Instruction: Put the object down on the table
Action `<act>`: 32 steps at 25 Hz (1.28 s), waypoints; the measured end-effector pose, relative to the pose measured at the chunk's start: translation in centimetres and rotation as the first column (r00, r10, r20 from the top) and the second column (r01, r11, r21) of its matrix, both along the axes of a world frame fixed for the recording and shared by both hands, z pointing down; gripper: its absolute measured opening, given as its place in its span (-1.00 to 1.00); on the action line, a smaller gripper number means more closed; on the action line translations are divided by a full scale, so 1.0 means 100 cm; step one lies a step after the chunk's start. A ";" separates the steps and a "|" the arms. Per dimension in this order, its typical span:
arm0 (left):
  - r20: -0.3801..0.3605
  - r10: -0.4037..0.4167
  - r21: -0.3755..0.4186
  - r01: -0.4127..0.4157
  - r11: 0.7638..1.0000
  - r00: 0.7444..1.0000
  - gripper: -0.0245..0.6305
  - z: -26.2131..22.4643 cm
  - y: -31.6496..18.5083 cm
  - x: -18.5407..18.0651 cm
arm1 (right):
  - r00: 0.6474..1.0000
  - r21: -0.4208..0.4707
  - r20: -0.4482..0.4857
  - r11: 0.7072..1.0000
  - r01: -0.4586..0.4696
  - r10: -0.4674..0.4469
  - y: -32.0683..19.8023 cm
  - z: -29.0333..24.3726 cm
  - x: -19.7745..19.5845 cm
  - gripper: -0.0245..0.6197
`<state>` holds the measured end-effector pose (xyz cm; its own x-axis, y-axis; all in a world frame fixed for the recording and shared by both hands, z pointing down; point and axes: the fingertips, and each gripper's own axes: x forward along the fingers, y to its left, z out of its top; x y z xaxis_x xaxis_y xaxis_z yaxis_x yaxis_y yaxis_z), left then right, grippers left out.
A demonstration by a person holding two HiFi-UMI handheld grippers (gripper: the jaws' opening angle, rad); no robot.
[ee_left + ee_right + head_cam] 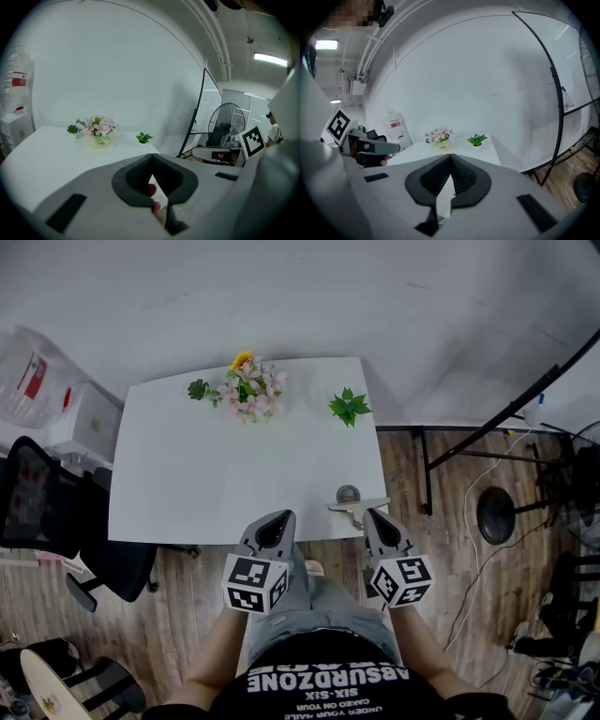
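A small beige flat piece with a grey round part [352, 502] lies at the near edge of the white table [206, 456], just left of my right gripper's tip. My right gripper [373, 514] hovers over that edge; in the right gripper view its jaws [451, 157] meet at the tip with nothing between them, and the piece is hidden there. My left gripper [278, 517] hangs at the table's front edge, apart from the piece. Its jaws [152, 157] also meet, with nothing held.
A pot of pink flowers [251, 388] and a small green plant [349, 407] stand at the table's far side. A water bottle [28, 381] and a black chair [37, 502] are to the left. A black stand [495, 516] and cables lie right.
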<state>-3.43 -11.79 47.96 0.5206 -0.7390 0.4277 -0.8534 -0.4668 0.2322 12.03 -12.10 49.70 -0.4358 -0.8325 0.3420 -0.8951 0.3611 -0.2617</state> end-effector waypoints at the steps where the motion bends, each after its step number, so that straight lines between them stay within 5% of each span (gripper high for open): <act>1: -0.001 0.004 0.000 -0.004 1.000 1.000 -0.91 0.000 0.001 0.002 | 1.000 0.003 0.000 1.000 0.007 -0.007 0.001 -0.001 -0.001 -0.93; 32: -0.019 0.045 -0.003 -0.045 0.999 0.999 -0.91 0.001 0.016 0.025 | 0.997 -0.009 -0.048 0.998 0.057 -0.057 0.020 -0.005 -0.014 -0.93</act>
<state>-0.93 -10.23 48.07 0.5615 -0.7130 0.4200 -0.8268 -0.5038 0.2501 10.61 -10.11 49.19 -0.4653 -0.8041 0.3701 -0.8848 0.4101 -0.2215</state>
